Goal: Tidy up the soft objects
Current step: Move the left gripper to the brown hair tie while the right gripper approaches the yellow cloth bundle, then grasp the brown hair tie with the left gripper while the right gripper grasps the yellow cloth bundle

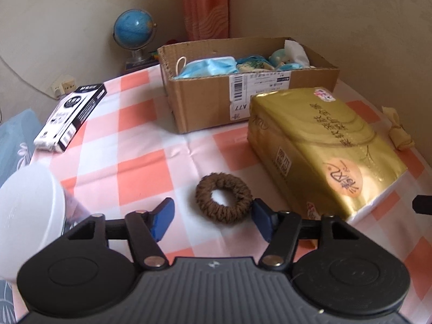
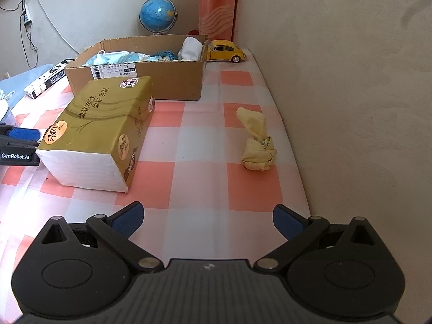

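Scrunchie [image 1: 223, 199] lies flat, hole upward, no long axis.

Two handheld grippers, both tilted down toward the table.

Left gripper [image 1: 212, 212]: blue pads [image 1: 162, 220] half apart, at 9 and 3 o'clock of a brown hair tie [image 1: 223, 199], right pad at its edge, left pad apart from it. Right gripper [image 2: 208, 218]: jaws spread wide, nothing between. Left gripper's side seen at 9 o'clock in right view.
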Demonstrator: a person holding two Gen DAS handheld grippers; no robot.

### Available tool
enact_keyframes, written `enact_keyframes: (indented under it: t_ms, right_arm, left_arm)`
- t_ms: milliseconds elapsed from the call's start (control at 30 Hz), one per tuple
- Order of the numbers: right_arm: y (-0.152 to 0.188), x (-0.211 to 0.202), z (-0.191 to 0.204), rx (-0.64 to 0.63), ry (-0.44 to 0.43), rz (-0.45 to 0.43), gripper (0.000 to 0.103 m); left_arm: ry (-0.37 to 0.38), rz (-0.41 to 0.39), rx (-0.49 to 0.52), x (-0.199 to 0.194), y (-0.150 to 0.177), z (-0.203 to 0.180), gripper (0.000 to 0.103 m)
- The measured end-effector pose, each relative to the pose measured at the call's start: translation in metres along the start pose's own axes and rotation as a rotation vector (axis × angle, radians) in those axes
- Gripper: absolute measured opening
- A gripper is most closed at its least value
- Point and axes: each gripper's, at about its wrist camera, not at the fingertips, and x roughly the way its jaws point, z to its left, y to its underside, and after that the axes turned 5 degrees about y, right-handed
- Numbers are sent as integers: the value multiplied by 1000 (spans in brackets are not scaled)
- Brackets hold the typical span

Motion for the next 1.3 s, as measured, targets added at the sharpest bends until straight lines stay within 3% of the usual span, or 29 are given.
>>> enact_keyframes:
  t_ms: [133, 433, 700, 1100, 1300]
  right_arm:
    - [0, 1, 0, 0, -1, 3, 103]
    - [-4, 8, 3, -19, 34, -13, 102]
    - [-16, 28, -7, 0, 90, -15, 78]
    - [-35, 50, -15, 37, 142, -37, 61]
    - [-44, 59, -18, 55, 160, -42, 53]
  left_arm:
    - [27, -6, -12, 3, -3, 2, 44]
    - [-8, -1, -44, -6, 1, 10, 42]
    - [-15, 4, -63, -6, 3, 12, 43]
    - [-5, 1, -84, -1, 0, 16, 46]
    - [-6, -4, -82, 2, -2, 17, 52]
